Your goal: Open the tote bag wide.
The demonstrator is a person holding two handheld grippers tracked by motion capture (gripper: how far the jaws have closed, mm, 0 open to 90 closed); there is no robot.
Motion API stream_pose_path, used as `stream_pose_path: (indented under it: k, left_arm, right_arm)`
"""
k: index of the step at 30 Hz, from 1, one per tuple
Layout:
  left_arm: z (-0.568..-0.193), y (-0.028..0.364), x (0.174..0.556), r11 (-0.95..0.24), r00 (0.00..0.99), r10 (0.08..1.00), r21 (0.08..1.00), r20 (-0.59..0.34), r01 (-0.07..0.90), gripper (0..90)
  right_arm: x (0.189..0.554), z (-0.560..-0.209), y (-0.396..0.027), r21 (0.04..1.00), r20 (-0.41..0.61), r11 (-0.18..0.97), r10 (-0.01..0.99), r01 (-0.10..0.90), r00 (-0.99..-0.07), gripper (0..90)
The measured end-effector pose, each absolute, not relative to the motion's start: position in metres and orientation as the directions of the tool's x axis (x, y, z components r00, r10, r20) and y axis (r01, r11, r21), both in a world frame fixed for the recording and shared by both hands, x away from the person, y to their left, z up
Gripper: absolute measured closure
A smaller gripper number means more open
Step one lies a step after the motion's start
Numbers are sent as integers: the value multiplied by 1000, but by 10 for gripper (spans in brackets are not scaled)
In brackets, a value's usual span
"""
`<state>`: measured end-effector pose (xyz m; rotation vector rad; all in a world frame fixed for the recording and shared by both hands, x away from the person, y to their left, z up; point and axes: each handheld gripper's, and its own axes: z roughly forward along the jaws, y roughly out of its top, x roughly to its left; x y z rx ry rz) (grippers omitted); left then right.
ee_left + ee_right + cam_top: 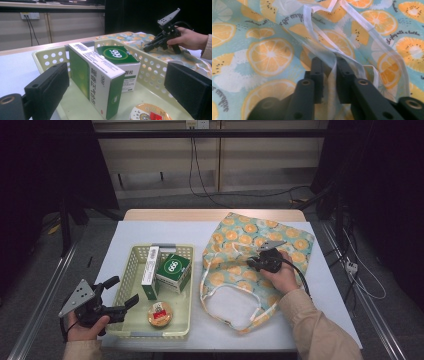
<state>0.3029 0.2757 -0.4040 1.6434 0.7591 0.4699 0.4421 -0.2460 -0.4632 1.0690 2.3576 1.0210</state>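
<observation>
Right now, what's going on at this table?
A person holds a gripper in each hand. The right gripper is down on a fruit-print tote bag lying flat on the table, its jaws nearly closed around the bag's white strap. The left gripper hangs open at the near left corner of a pale yellow basket, gripping nothing. The basket holds a tall green-and-white box, a green 999 box and a small round container.
</observation>
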Motion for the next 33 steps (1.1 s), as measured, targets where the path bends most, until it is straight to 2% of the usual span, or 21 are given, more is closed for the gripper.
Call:
stream_pose_path:
  k: [3, 9, 12, 16, 18, 30, 33]
  left_arm:
    - [-402, 276, 303, -78, 709, 698, 972, -104, 220, 55]
    - [-392, 277, 305, -54, 706, 698, 974, -119, 218, 55]
    - [-384, 276, 306, -37, 709, 693, 975, -131, 217, 51]
    - [-375, 273, 309, -74, 723, 681, 972, -113, 221, 51]
    - [-371, 272, 310, -66, 726, 675, 969, -132, 238, 51]
    - [-359, 257, 321, -113, 771, 623, 961, -129, 252, 47]
    - [-357, 250, 324, -101, 786, 601, 961, -147, 257, 39]
  right_arm:
    - [443, -464, -245, 737, -47, 461, 764, 494, -643, 885]
    - [445, -463, -250, 743, 24, 399, 787, 538, -616, 900]
    - [446, -458, -252, 744, 26, 389, 796, 544, -604, 900]
    - [447, -444, -260, 765, 63, 336, 810, 550, -583, 900]
    - [448, -436, -264, 774, 77, 318, 811, 548, -580, 900]
    - [471, -384, -276, 780, 42, 328, 823, 533, -567, 900]
    - [476, -378, -274, 790, 60, 306, 823, 531, -565, 900]
